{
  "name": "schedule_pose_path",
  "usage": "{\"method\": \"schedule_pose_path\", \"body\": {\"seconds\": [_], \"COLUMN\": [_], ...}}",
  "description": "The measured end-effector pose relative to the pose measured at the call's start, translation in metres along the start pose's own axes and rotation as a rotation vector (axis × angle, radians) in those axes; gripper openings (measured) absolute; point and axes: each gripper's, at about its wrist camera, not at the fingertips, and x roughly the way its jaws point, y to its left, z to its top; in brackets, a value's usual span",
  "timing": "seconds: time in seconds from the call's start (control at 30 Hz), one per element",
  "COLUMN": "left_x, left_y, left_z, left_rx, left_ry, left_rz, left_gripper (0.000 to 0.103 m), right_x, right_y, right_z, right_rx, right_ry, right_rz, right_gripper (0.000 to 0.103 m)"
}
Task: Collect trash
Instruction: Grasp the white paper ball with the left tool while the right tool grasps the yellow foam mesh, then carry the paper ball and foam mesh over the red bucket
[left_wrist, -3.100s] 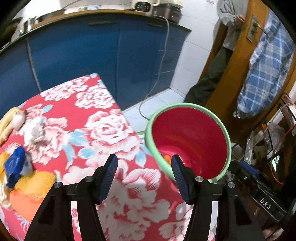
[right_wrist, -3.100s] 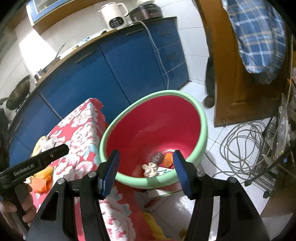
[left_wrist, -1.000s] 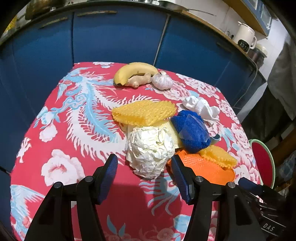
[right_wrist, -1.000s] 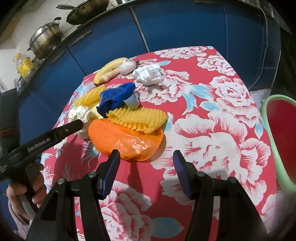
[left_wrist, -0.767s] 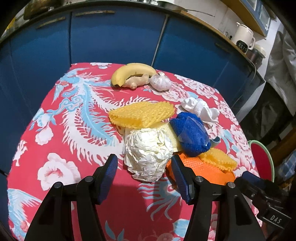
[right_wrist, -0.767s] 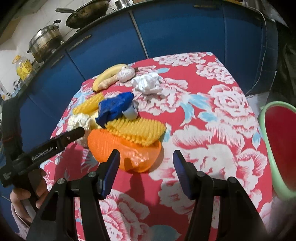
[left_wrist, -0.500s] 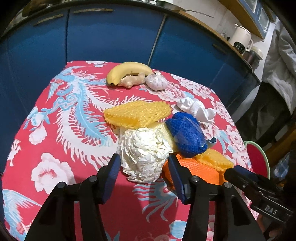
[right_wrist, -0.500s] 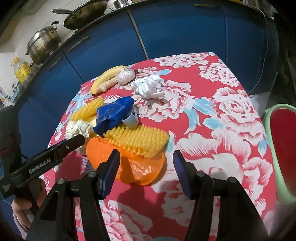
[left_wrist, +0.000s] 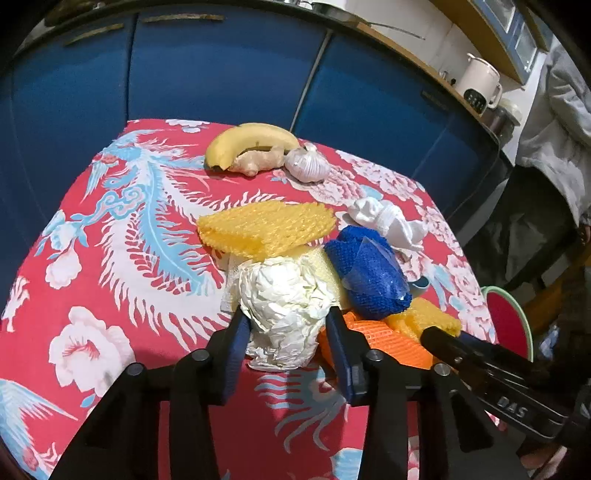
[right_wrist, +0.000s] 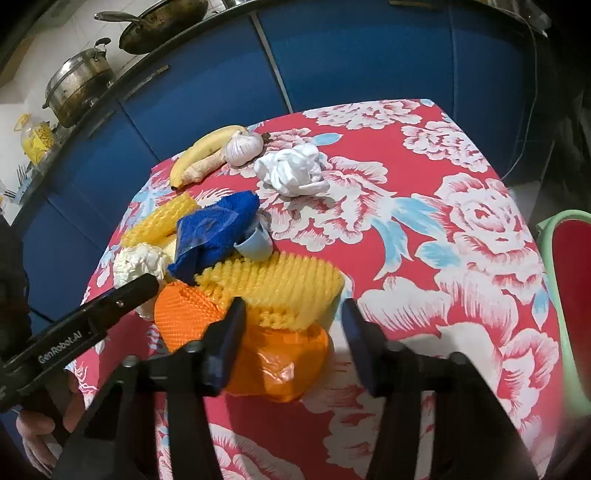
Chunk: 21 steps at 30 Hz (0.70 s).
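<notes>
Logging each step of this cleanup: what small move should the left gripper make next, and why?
Probably close the left gripper on the crumpled white paper ball. Its blue pads already flank the ball on both sides, and the jaws look not quite shut on it. The right gripper hangs open over the orange net.

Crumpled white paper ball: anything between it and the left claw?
Nothing visible. The left claw already straddles the crumpled white paper ball, one finger on each side. The orange foam net sits just outside the right-hand finger, not between them.
</notes>
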Motion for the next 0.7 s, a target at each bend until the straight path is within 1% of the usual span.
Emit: {"method": "schedule_pose_path", "body": {"seconds": [0.03,0.1,0.13,0.17,0.23,0.33,0.47,0.7], "left_x": [-0.001,-0.004,-0.007,-0.011,-0.019,-0.027,-0.034,-0.041], "left_y": [0.0,0.001,0.002,0.002,0.004,0.006,0.005,-0.003], "left_z": [0.0,-0.001,-0.002,-0.002,-0.003,-0.003,-0.004,-0.007], "left_rx": [-0.002,-0.008,-0.01,-0.011,-0.014,-0.026,-0.026,-0.018], "left_ry": [-0.005,-0.004,-0.008,-0.017,-0.039,-0.039,-0.051,-0.041], "left_rz": [0.003,0.006,0.003,0.003,0.007,0.0,-0.004,-0.026], "left_gripper": [0.041,0.04,0.04,0.04,0.04,0.04,0.04,0.04], "right_x": [0.0,-0.001,-0.001,0.0,-0.002,-0.013,-0.027,-0.057], "right_y": [0.0,-0.001,-0.002,-0.002,-0.001,-0.001,-0.003,-0.009], "right_z": [0.0,0.0,0.0,0.0,0.0,-0.002,-0.003,-0.01], "right_rx": [-0.002,-0.001,-0.002,-0.003,-0.013,-0.025,-0.021,-0.006], "right_ry": [-0.003,-0.02,-0.025,-0.026,-0.035,-0.081,-0.117,-0.17], "right_rz": [0.003,0.013,0.015,0.015,0.008,-0.003,-0.001,0.007], "right_gripper": [0.043,0.037,0.03,0.025,0.01,0.007,0.007,0.007]}}
